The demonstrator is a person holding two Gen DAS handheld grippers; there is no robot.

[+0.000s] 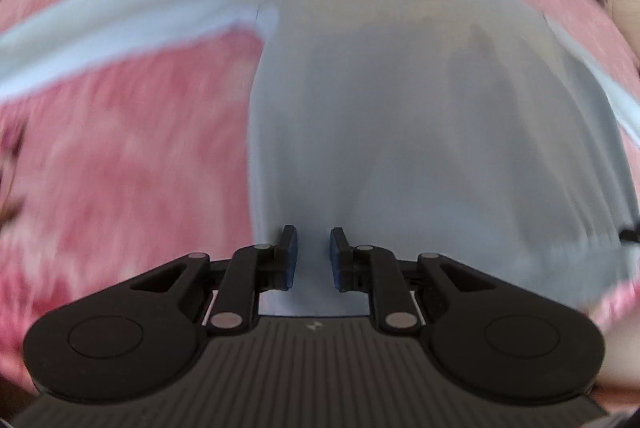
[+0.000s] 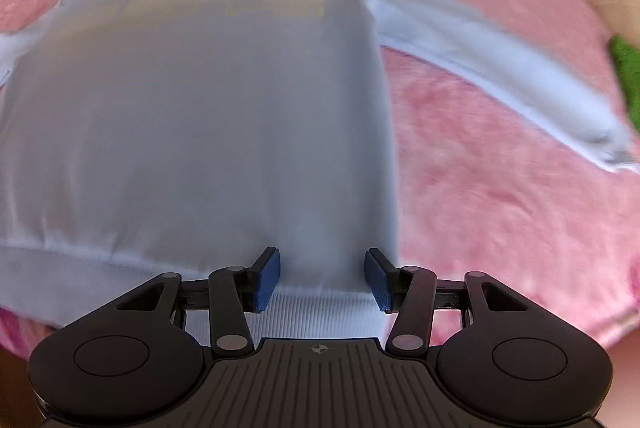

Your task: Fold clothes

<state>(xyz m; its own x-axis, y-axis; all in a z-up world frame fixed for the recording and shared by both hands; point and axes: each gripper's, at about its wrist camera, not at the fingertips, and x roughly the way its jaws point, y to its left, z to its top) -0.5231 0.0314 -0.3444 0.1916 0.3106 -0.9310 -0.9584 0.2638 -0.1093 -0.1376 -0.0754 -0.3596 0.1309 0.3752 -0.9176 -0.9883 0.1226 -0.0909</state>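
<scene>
Left wrist view: the left tongs [image 1: 313, 256] sit at bottom centre with a narrow gap between the blue pads. The pale blue sweatshirt [image 1: 420, 131] runs under and between them, but blur hides whether the pads pinch the fabric, so I cannot tell if they are clenched or released. The sweatshirt lies flat on a pink blanket [image 1: 132, 163], its long axis running up the frame to the collar at the upper right, one sleeve [image 1: 120, 11] stretching to the upper left.

Right wrist view: the right tongs [image 2: 322, 278] stand wide apart, released, straddling the ribbed hem [image 2: 320, 312] at the garment's lower right corner without visibly pressing it. The body stretches straight up the frame from the tongs to the collar at the upper left; the other sleeve [image 2: 500, 67] angles to the right edge.

Both tongs seem equally close to the hem, so the next fold probably travels along that hem-to-collar axis.
</scene>
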